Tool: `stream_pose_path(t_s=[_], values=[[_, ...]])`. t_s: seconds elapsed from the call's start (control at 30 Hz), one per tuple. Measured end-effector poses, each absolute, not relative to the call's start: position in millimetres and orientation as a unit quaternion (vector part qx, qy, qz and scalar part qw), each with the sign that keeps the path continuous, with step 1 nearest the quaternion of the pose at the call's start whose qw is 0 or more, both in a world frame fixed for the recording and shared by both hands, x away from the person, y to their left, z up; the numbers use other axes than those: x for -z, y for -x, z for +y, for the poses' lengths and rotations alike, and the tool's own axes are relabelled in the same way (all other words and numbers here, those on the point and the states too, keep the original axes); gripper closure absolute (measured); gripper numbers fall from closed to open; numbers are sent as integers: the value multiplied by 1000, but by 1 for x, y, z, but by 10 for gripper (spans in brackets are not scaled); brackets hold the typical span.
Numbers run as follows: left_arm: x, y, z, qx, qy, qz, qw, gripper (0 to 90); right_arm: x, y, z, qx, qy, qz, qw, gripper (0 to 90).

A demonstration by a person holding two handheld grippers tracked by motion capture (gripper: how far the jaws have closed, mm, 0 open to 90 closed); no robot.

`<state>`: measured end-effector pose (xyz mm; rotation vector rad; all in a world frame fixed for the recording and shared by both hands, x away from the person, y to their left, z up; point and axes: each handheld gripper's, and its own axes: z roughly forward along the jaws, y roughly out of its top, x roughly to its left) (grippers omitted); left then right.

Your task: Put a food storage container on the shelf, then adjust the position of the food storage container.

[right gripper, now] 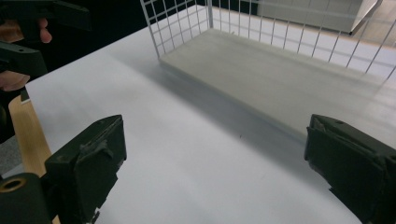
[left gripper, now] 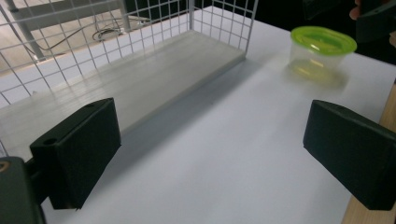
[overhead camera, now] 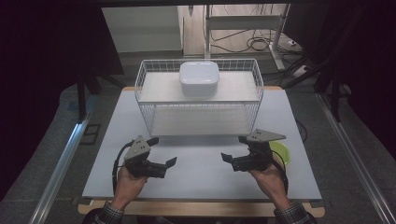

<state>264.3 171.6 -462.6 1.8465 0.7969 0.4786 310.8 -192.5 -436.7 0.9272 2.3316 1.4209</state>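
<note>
A white wire rack (overhead camera: 144, 100) with two shelf boards stands at the back middle of the table. A white lidded box (overhead camera: 199, 77) rests on its top board. My left gripper (overhead camera: 162, 151) hovers open in front of the rack's left corner, nothing between its jaws. My right gripper (overhead camera: 235, 148) is open and empty in front of the rack's right corner. A clear tub with a green lid (overhead camera: 282, 152) sits just behind the right hand. In the left gripper view the tub (left gripper: 322, 46) stands beyond the open gripper (left gripper: 210, 154), beside the rack's lower board (left gripper: 140, 79).
The white tabletop (overhead camera: 201, 175) lies between both hands and the rack. Its wooden front edge (overhead camera: 201, 208) runs near the person's sleeves. The right gripper view shows the lower board (right gripper: 280, 79) ahead and the left gripper (right gripper: 28, 32) at top left. Metal rails flank the table.
</note>
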Motion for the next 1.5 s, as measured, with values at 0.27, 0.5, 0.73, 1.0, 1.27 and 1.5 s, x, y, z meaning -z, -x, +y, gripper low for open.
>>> stream_pose_path(t_s=[0.27, 0.5, 0.73, 1.0, 1.27, 1.5], values=[[481, -246, 175, -199, -778, 336, 492, 45, 450, -296, -198, -484, -316, 805, 136, 57], [494, -235, 179, -213, -783, 344, 472, 37, 464, -284, -200, -477, -309, 812, 134, 54], [505, -232, 182, -216, -786, 351, 461, 35, 478, -278, -202, -448, -316, 825, 137, 46], [506, -232, 180, -216, -787, 348, 460, 32, 481, -282, -206, -431, -339, 824, 142, 25], [507, -233, 180, -210, -787, 353, 461, 32, 473, -287, -215, -419, -367, 815, 160, 45], [508, -234, 179, -209, -788, 352, 459, 32, 461, -291, -239, -410, -397, 797, 196, 398]])
